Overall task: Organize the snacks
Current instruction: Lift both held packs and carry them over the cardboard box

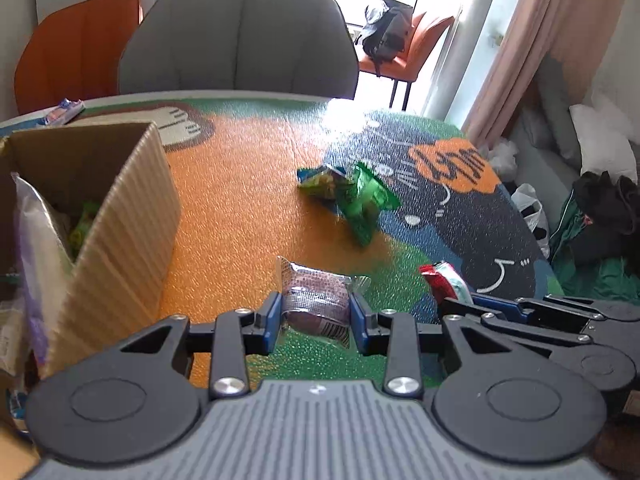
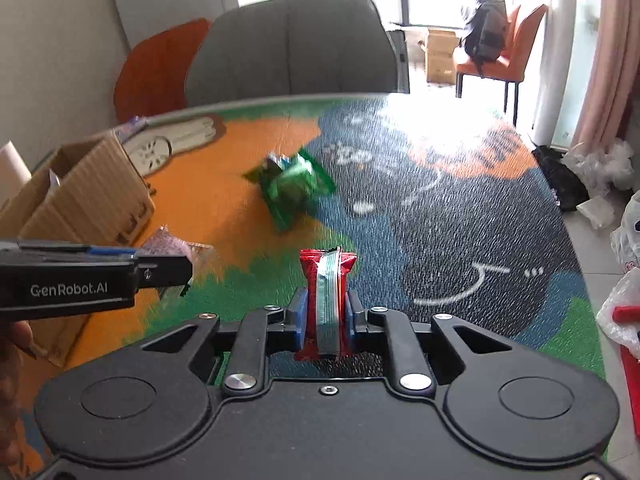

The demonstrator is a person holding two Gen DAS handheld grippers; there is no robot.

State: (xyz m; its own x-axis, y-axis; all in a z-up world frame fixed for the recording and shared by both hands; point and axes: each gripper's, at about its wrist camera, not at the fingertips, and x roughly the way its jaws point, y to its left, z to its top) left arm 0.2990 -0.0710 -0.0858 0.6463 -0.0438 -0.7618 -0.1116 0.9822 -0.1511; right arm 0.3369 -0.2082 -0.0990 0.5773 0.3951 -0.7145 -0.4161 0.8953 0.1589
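My left gripper (image 1: 316, 320) is shut on a clear packet with a purple snack (image 1: 316, 300), held just above the table mat. My right gripper (image 2: 324, 320) is shut on a red packet with green and white stripes (image 2: 326, 292); that packet also shows in the left wrist view (image 1: 442, 280). The left gripper shows side-on in the right wrist view (image 2: 160, 272), with the purple packet (image 2: 168, 246) in it. Two green packets (image 1: 352, 196) lie together mid-table, also in the right wrist view (image 2: 292, 188). An open cardboard box (image 1: 120, 208) stands at the left with snacks inside.
A colourful cartoon mat (image 1: 248, 184) covers the round table. A grey chair (image 1: 240, 40) and an orange chair (image 1: 76, 48) stand behind it. A small blue packet (image 1: 64, 110) lies at the far left edge. Bags and clothes lie on the floor at the right (image 1: 592, 216).
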